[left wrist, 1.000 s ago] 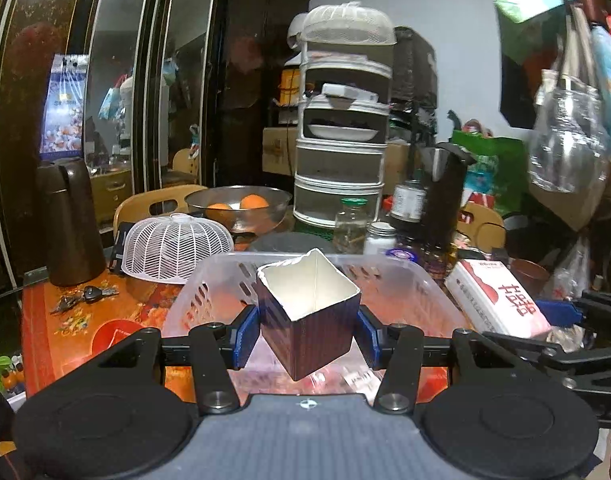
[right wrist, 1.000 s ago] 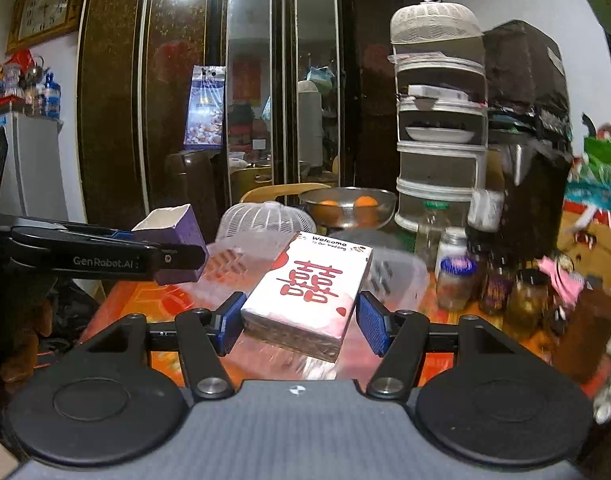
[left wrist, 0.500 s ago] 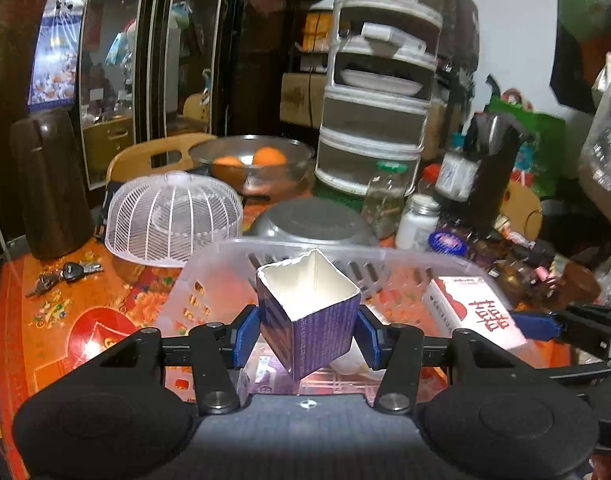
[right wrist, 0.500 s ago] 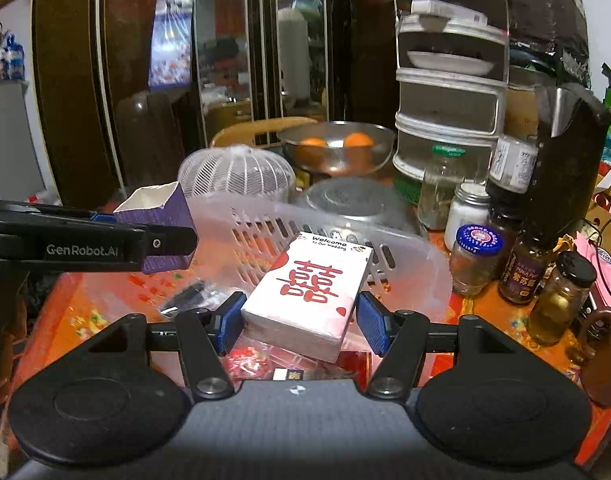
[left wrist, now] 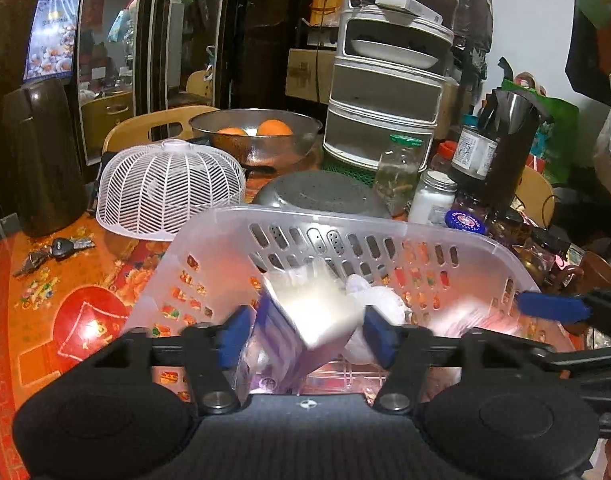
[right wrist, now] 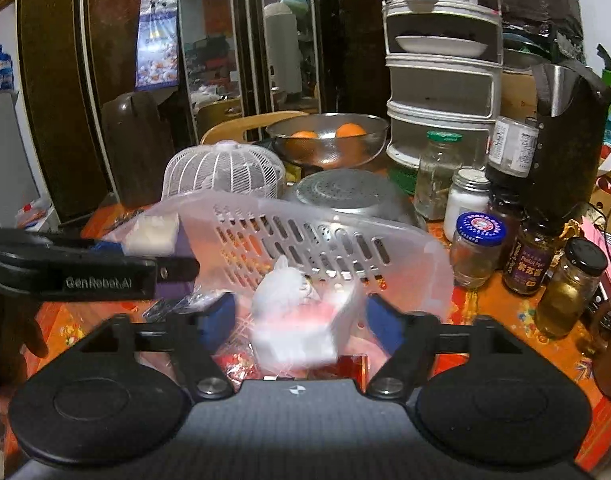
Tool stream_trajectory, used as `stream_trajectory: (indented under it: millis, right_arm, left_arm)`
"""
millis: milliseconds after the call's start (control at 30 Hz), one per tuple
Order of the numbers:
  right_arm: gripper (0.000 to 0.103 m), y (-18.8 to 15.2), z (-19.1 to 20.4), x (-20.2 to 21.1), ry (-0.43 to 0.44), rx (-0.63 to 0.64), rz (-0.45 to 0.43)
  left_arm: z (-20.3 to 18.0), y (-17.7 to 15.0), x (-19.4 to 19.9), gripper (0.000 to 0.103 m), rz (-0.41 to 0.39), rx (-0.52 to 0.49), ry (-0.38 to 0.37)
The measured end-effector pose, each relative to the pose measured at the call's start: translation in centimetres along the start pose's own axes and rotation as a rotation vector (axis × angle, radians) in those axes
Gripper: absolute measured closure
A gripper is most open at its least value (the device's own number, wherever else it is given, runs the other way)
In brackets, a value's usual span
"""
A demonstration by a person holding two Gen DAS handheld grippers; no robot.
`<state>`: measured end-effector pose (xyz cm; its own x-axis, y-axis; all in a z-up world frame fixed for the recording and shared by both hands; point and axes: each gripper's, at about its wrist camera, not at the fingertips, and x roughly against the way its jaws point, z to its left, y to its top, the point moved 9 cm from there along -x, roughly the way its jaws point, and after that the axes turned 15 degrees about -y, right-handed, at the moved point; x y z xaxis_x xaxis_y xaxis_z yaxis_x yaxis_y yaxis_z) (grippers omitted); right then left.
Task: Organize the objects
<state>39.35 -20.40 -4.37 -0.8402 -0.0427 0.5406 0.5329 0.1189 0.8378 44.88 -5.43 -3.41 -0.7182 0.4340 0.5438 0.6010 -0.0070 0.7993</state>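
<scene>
A clear plastic basket [left wrist: 345, 224] sits on the orange table; it also shows in the right wrist view [right wrist: 297, 216]. My left gripper [left wrist: 305, 338] has its jaws spread, and the purple carton [left wrist: 301, 328] is blurred and tilted between them, inside the basket. My right gripper [right wrist: 299, 322] is also spread, and the white tissue pack [right wrist: 305, 332] is blurred and apart from both pads, low in the basket. A white bag [right wrist: 283, 288] lies in the basket behind it.
Behind the basket stand a white mesh food cover [left wrist: 165, 188], an upturned metal colander [left wrist: 317, 196], a steel bowl of oranges [left wrist: 257, 132], a tiered rack [left wrist: 385, 80] and several jars [right wrist: 477, 252]. Keys [left wrist: 53, 248] lie at the left by a brown jug [left wrist: 41, 156].
Both grippers moved down over the basket and opened. The carton and the tissue pack, held before, have left the pads and are dropping into the basket.
</scene>
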Motion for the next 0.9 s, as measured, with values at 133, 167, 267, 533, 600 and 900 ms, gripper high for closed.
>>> stream_trajectory:
  millis: [133,167,267,533,600,900]
  right_arm:
    - [0.005,0.5,-1.0,1.4,-0.011,-0.031,-0.055]
    - [0.0,0.7,-1.3,1.9,-0.011,-0.042,-0.071]
    - [0.0,0.9,-2.0,4.0,0.004,-0.069,-0.128]
    - [0.0,-2.5,-2.7,12.2,-0.098,-0.142,-0.205]
    - [0.0,-3.7,-2.7,14.3,-0.114,-0.179,-0.233]
    - [0.0,-4.9,-1.7,19.2,-0.216,-0.065,-0.175]
  left_arm:
    - [-0.2,0.4,1.2,0.017,-0.06,0.005,-0.018]
    - [-0.5,0.5,1.7,0.014,-0.081,0.003,-0.036]
    - [-1.4,0.7,4.4,0.002,-0.163,-0.031,-0.037]
    - [-4.2,-4.4,13.5,0.002,-0.261,-0.055,-0.077]
    - [-4.7,-5.9,15.0,0.002,-0.251,-0.07,-0.07]
    - [-7.1,-7.3,19.4,0.002,-0.217,-0.097,-0.059]
